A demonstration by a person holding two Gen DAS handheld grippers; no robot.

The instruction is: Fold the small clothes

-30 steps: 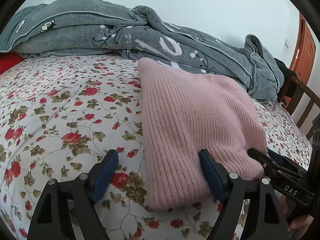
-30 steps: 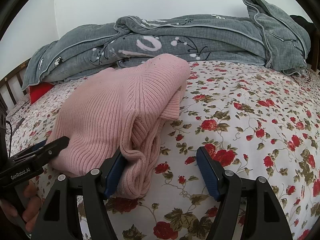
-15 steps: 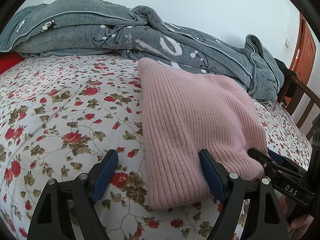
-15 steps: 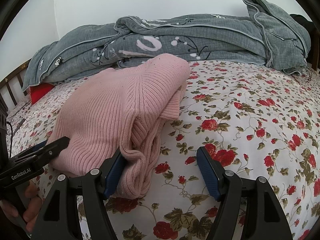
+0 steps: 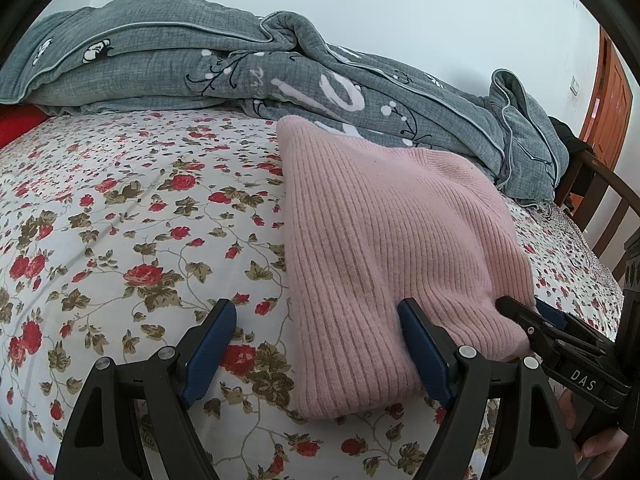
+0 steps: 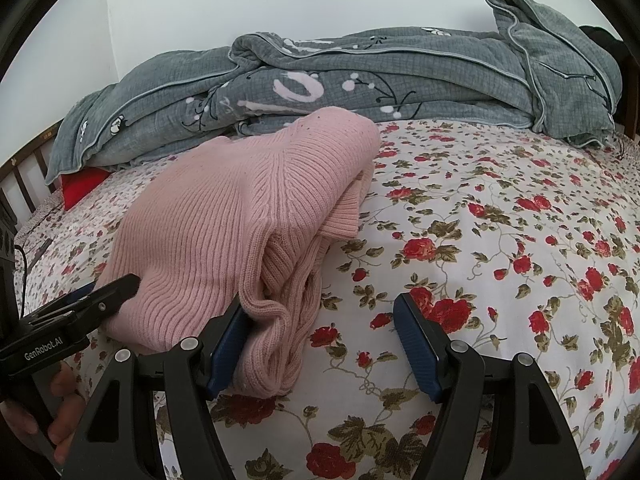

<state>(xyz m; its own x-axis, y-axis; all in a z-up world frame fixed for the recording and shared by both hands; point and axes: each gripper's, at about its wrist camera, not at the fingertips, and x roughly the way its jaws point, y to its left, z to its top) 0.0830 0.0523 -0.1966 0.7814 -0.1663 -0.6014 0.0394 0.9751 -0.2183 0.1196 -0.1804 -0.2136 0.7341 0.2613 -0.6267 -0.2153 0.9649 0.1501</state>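
Observation:
A folded pink ribbed sweater lies on the floral bedsheet. My left gripper is open at the sweater's near left corner. That corner lies between the jaws and the right blue pad rests against the knit. My right gripper is open at the near right corner, where the loose folded edges bunch against its left pad. Neither pair of pads squeezes the cloth. Each gripper shows at the edge of the other's view, the right gripper and the left gripper, both by the sweater's near edge.
A rumpled grey quilt runs along the back of the bed by the white wall. A red pillow peeks out beneath it. Wooden bed rails and an orange door stand at the right. A person's hand holds the left gripper.

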